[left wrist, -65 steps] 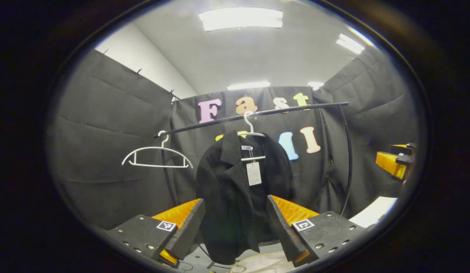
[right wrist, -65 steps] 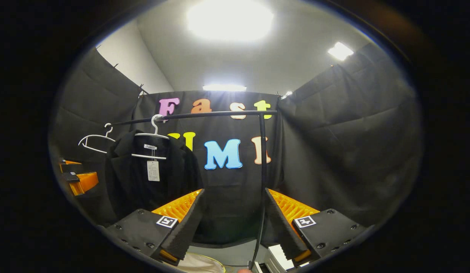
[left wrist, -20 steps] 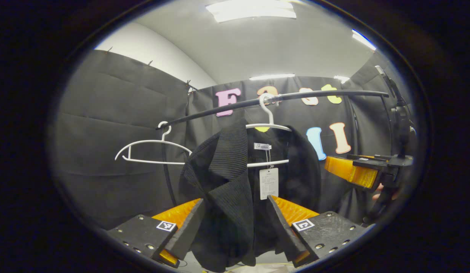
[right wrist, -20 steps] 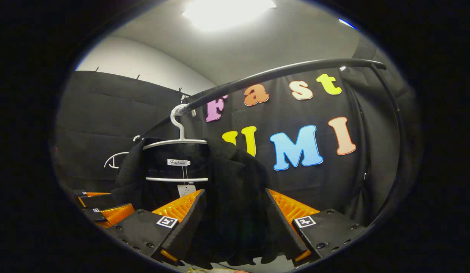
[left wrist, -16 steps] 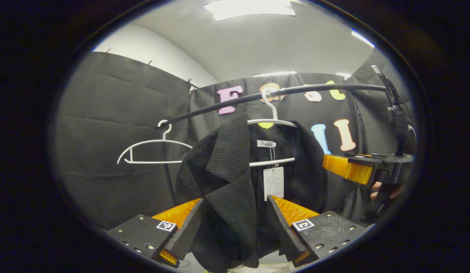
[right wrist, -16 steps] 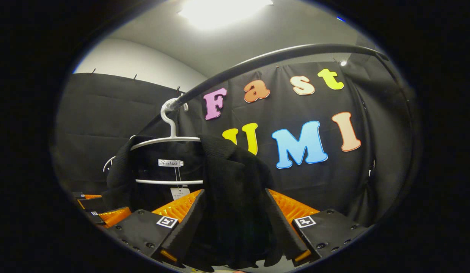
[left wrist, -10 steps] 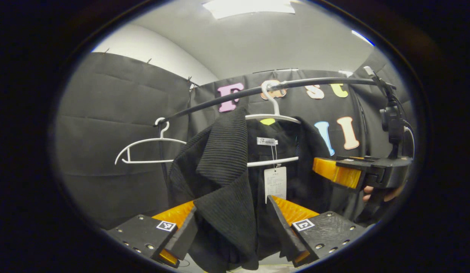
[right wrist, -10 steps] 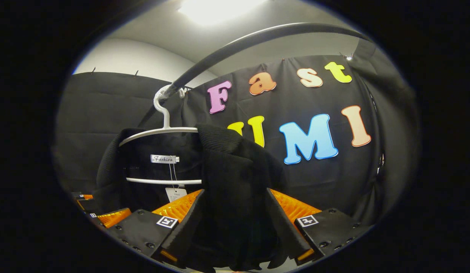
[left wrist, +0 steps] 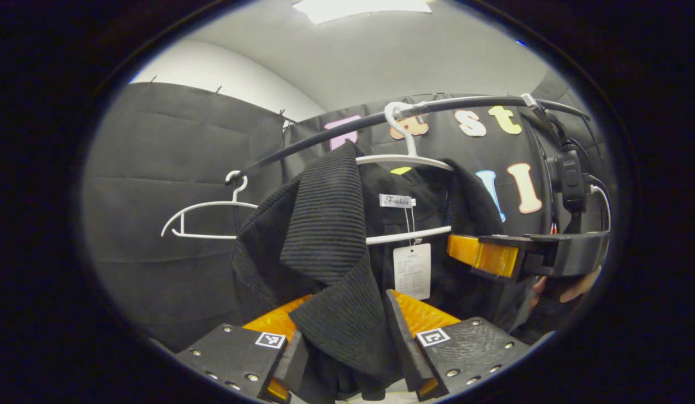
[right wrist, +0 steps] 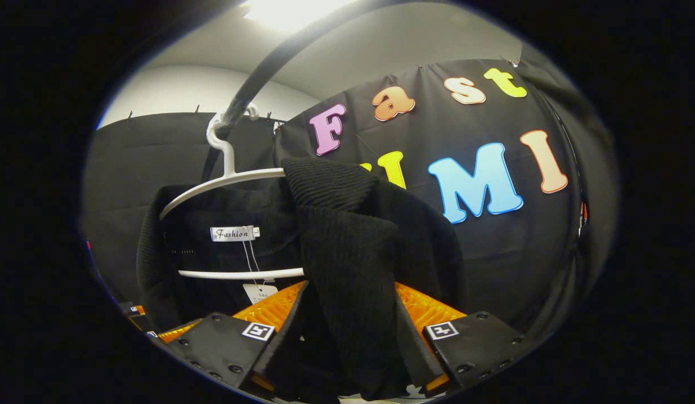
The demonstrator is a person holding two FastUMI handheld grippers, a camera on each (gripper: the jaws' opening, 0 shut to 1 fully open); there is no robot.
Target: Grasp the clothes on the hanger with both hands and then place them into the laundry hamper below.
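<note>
Two tools grip one black jacket (left wrist: 325,224) from either side: the left tool (left wrist: 347,359) pinches its ribbed front lapel, and the right tool (right wrist: 347,348) pinches the opposite front edge. Farther back, the jacket hangs on a white hanger (left wrist: 406,160) hooked over the black rail (left wrist: 302,148), beside an empty hanger (left wrist: 204,216).

Bright ceiling panels (left wrist: 361,7) glare overhead; both views sharp, edges bowed by fisheye
</note>
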